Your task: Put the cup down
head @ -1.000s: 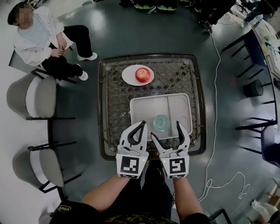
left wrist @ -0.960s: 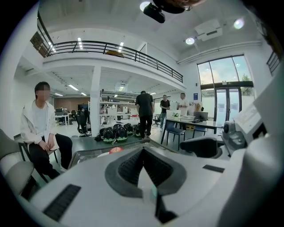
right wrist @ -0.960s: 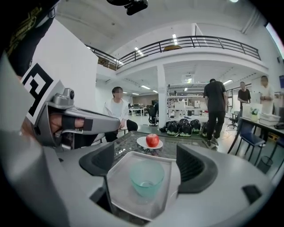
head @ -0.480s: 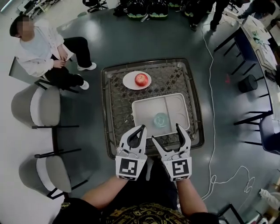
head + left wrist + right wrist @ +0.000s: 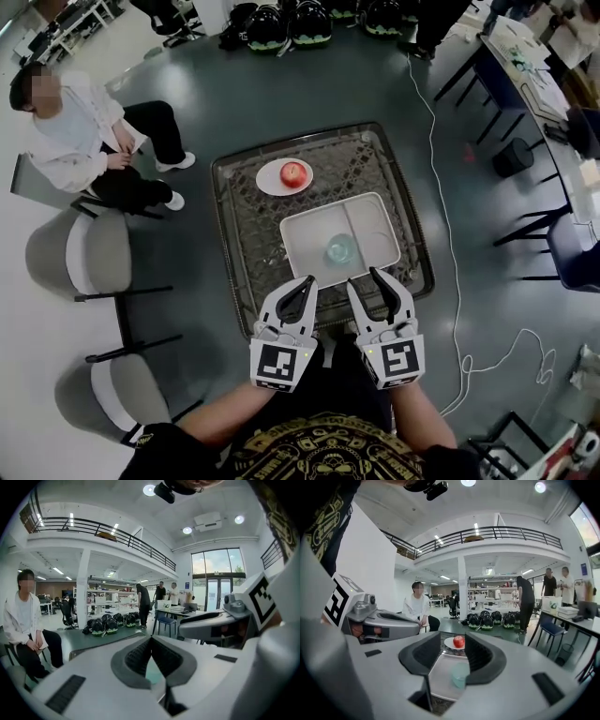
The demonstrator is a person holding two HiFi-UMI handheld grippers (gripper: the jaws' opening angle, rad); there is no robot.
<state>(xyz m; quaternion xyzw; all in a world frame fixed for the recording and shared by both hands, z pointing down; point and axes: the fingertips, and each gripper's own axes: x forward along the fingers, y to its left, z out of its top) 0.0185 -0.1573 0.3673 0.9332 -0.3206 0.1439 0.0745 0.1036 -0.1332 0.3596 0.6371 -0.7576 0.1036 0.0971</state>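
The cup (image 5: 339,248) sat in the tray (image 5: 371,225) on the table (image 5: 248,217). The left tool (image 5: 307,283) was pressed together. The right tool (image 5: 364,278) had just been closing, empty, half spread.

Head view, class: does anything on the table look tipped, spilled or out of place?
Nothing stands out. The cup stands upright in the white tray, the apple sits on its plate, and no spill shows.

Surface: I read a square glass-topped table with brown woven lattice under the glass and a dark frame (image 5: 244,242), standing on grey floor (image 5: 281,84) | far side, left of centre: round white plate (image 5: 265,179) | middle to right: white rectangular two-compartment tray (image 5: 377,234), near the plate, not touching.
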